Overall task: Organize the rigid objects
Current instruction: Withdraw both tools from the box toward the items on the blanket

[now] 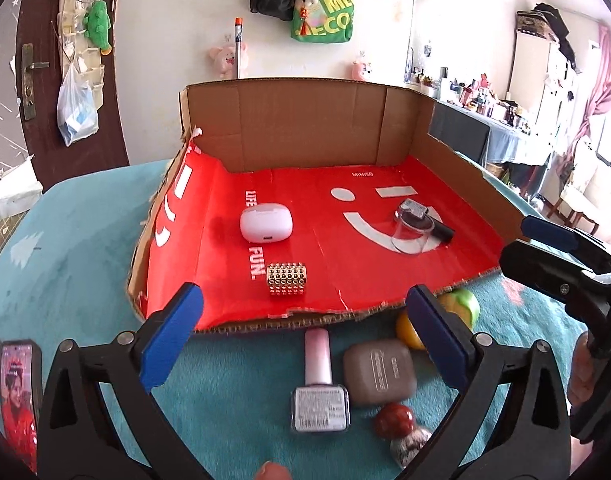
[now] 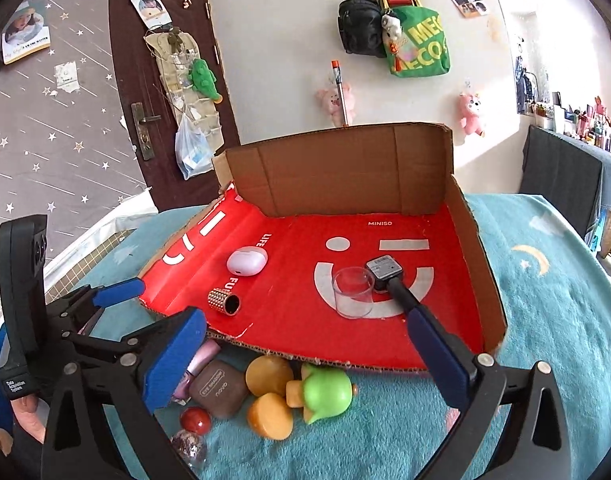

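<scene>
A red-lined cardboard tray [image 1: 345, 288] [image 2: 289, 320] lies on the teal cloth. In it are a white earbud case [image 1: 266, 224] [image 2: 247, 260], a studded gold cylinder [image 1: 287, 279] [image 2: 224, 301], a clear cup [image 1: 410, 234] [image 2: 352, 291] and a dark bottle with a grey square cap [image 1: 425, 220] [image 2: 389, 274]. In front of the tray lie a pink nail polish bottle [image 1: 319, 384], a brown eyeshadow case [image 1: 379, 372] [image 2: 219, 394], a red ball [image 1: 394, 420] [image 2: 196, 420], amber pieces [image 2: 269, 394] and a green toy [image 2: 325, 392]. My left gripper [image 1: 305, 344] is open above the polish bottle. My right gripper [image 2: 305, 360] is open above the toys.
A phone [image 1: 19, 400] lies at the left on the cloth. A glittery ball [image 1: 409, 444] [image 2: 189, 446] sits near the red ball. The tray's brown walls [image 1: 305, 128] stand at the back and right. A door and a cluttered shelf are beyond the table.
</scene>
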Demonstrator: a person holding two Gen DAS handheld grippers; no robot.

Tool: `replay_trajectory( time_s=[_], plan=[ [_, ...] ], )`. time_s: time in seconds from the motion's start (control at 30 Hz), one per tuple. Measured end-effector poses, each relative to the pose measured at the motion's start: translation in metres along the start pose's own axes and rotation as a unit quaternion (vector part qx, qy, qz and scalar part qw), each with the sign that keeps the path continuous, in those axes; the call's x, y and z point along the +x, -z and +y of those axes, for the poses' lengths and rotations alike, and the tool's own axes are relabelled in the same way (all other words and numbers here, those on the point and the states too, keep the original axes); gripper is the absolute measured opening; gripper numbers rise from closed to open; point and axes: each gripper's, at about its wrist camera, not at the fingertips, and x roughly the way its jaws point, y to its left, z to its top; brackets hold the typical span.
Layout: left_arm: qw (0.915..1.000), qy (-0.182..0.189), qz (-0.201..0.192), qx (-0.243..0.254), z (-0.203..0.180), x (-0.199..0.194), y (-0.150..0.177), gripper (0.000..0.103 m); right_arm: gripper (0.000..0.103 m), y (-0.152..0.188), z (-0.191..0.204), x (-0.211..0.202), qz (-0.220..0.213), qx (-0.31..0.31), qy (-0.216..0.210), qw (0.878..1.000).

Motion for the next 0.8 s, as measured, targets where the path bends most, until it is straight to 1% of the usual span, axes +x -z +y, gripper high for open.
replay_trajectory(
  time_s=[0.1, 0.27, 0.4, 0.53, 0.67, 0.8],
  plan=[
    [1.0000, 0.001, 0.000, 0.002, -0.002, -0.005, 0.006, 0.103, 0.103, 0.005, 0.001, -0.003, -0.003, 0.002, 0.002, 1.000],
    [0.9999, -0.009, -0.006, 0.009, -0.010, -0.018, 0.015, 0.103, 0.103, 0.015, 0.004, -0.012, -0.010, 0.004, 0.010, 1.000],
    [0.9999, -0.007, -0.009, 0.012, -0.015, -0.028, 0.020, 0.103, 0.103, 0.023, 0.005, -0.020, -0.014, 0.006, 0.015, 1.000],
    [0.9998, -0.014, -0.011, 0.009, -0.016, -0.034, 0.024, 0.103, 0.103, 0.031, 0.006, -0.027, -0.019, 0.009, 0.026, 0.999],
    [0.9999, -0.009, -0.007, 0.003, -0.015, -0.038, 0.032, 0.103, 0.103, 0.041, 0.007, -0.033, -0.019, 0.004, 0.040, 0.999],
    [0.9999, -0.013, -0.004, -0.001, -0.014, -0.040, 0.041, 0.103, 0.103, 0.047, 0.009, -0.036, -0.016, 0.001, 0.047, 0.999]
  ],
)
